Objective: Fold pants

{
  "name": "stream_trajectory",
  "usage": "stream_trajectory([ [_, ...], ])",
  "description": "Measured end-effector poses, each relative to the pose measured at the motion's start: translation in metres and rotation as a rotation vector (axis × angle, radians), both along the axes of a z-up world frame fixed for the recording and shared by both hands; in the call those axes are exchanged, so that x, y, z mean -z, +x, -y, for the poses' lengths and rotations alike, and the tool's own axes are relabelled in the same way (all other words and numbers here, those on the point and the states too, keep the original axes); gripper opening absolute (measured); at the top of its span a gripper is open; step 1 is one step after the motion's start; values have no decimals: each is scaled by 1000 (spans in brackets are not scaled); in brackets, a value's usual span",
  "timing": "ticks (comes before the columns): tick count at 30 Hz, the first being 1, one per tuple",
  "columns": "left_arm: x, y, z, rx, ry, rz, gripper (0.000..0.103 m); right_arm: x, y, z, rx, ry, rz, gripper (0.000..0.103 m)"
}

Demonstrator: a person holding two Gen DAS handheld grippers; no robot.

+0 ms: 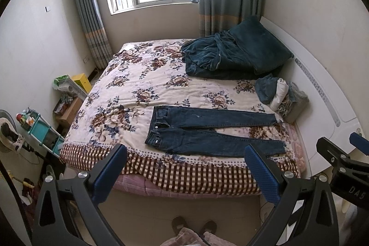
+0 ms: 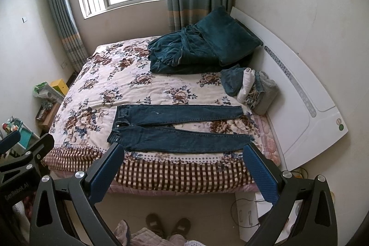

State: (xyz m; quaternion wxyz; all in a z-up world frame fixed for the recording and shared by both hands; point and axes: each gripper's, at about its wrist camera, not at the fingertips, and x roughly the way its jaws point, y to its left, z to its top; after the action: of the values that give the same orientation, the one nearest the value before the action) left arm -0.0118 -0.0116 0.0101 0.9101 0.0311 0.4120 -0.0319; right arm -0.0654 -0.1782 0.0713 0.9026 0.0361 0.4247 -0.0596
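Dark blue jeans (image 1: pixel 207 130) lie flat on the floral bedspread (image 1: pixel 129 89), waistband to the left, both legs stretched to the right and slightly apart. They also show in the right wrist view (image 2: pixel 180 128). My left gripper (image 1: pixel 184 151) is open and empty, held off the bed's near edge, well short of the jeans. My right gripper (image 2: pixel 182 150) is open and empty, also held back from the bed's near edge. The right gripper shows at the right edge of the left wrist view (image 1: pixel 341 153).
A dark green blanket and pillow (image 1: pixel 235 54) are heaped at the far right of the bed. A small pile of folded clothes (image 1: pixel 281 93) lies beside the white headboard (image 1: pixel 322 89). Boxes and a teal shelf (image 1: pixel 43 130) stand left of the bed. Slippered feet (image 1: pixel 193 226) are below.
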Motion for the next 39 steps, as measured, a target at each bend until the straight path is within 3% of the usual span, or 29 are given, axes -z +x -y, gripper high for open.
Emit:
stream_trajectory([
  [11,3,6,6,-20,3,-5,103,6,5,3,-13,17,-17,103],
  [21,35,46,18,-90,-3,-4,103,45,45,11,23,-5,-41,103],
  [31,110,136,37,-69,48,-104,103,133,152,26,79,-7,-165,103],
  [39,179,258,45,-30,68,-224,103,218,286,43,165,53,-258,103],
])
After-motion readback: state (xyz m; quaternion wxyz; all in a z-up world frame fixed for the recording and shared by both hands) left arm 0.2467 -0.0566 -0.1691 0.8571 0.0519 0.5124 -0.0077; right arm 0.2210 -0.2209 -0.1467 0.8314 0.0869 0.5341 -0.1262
